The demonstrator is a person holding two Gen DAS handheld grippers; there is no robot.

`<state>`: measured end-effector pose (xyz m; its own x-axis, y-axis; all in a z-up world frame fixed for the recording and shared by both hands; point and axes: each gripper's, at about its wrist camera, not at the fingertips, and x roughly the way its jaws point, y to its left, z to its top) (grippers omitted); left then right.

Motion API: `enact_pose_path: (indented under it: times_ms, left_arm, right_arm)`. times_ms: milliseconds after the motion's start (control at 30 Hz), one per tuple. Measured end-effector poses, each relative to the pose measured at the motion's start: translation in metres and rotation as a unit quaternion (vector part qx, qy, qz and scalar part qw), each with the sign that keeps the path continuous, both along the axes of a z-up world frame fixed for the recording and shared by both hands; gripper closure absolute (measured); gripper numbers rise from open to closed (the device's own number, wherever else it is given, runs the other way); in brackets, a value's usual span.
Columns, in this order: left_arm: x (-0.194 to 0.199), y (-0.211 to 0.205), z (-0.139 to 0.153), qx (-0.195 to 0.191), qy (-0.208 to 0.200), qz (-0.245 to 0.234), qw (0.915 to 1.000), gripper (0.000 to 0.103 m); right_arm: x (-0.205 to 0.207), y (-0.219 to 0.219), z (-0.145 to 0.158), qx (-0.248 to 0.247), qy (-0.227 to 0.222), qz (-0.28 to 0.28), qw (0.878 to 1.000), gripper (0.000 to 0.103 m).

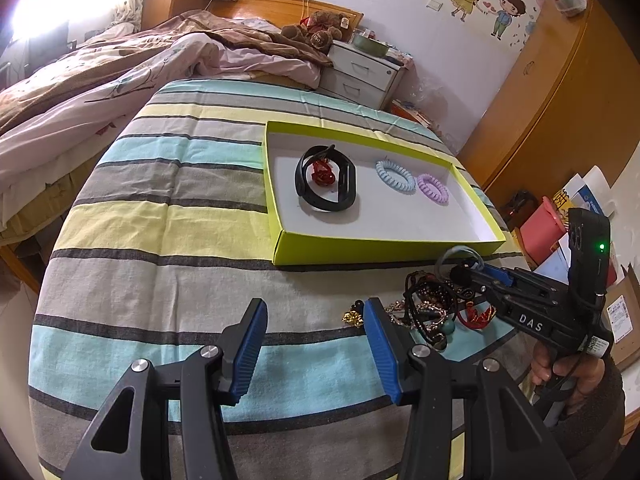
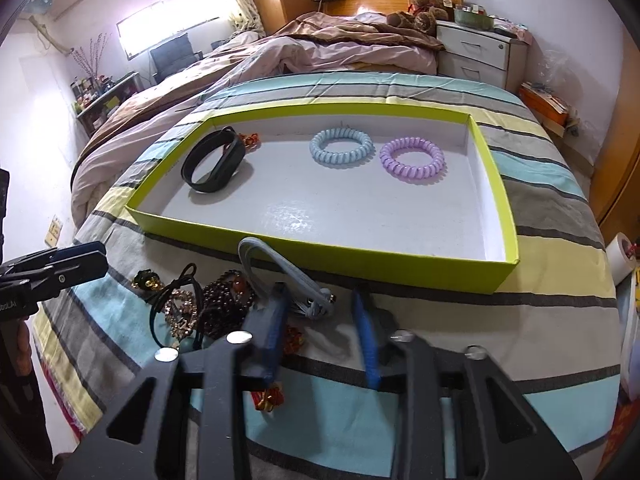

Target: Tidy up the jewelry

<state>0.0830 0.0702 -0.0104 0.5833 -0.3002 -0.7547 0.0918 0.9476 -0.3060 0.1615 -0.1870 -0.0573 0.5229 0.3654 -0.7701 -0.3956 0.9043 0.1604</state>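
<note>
A lime-green tray [image 1: 380, 249] [image 2: 400, 269] lies on the striped bedspread. In it are a black band [image 1: 344, 196] [image 2: 230, 156], a red ornament [image 1: 322, 174] [image 2: 250, 140], a blue coil ring [image 1: 380, 172] [image 2: 320, 148] and a purple coil ring [image 1: 424, 182] [image 2: 388, 160]. A tangle of jewelry [image 1: 428, 304] [image 2: 224, 304] sits in front of the tray. My right gripper [image 1: 460, 274] [image 2: 318, 300] is down at that pile with the end of a grey band [image 1: 456, 249] [image 2: 276, 264] between its fingers. A gap shows beside the right finger. My left gripper [image 1: 316, 308] [image 2: 96, 256] stands open and empty, left of the pile.
A gold piece [image 1: 352, 316] [image 2: 146, 280] and a red-gold charm [image 1: 476, 316] [image 2: 272, 396] lie loose by the pile. A rumpled quilt [image 1: 120, 68] covers the bed at the back left. A white nightstand [image 1: 360, 72] [image 2: 480, 56] and a wooden wardrobe [image 1: 560, 92] stand behind and right.
</note>
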Motion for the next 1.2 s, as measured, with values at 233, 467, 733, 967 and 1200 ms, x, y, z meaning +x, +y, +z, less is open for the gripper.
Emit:
enact_pose_path:
  times_ms: [233, 467, 733, 967, 1200]
  left_arm:
    - [-0.002, -0.001, -0.002, 0.003, 0.003, 0.0, 1.0, 0.053]
    - [0.003, -0.014, -0.005, 0.01, 0.006, -0.027, 0.9996, 0.053]
    - [0.012, -0.042, -0.016, 0.058, 0.014, -0.072, 0.9956, 0.053]
    - [0.015, -0.064, -0.018, 0.136, 0.0, -0.102, 0.9854, 0.053]
    - [0.019, -0.069, -0.019, 0.143, -0.004, -0.113, 0.9833, 0.053]
  right_arm:
    - [-0.001, -0.007, 0.001, 0.015, -0.002, -0.009, 1.0, 0.085]
    - [-0.005, -0.026, 0.011, 0.052, -0.02, -0.037, 0.998, 0.085]
    - [-0.011, -0.043, 0.018, 0.072, -0.024, -0.056, 0.996, 0.085]
    - [-0.011, -0.046, 0.019, 0.077, -0.026, -0.058, 0.995, 0.085]
    - [-0.011, -0.044, 0.018, 0.079, -0.026, -0.053, 0.995, 0.085]
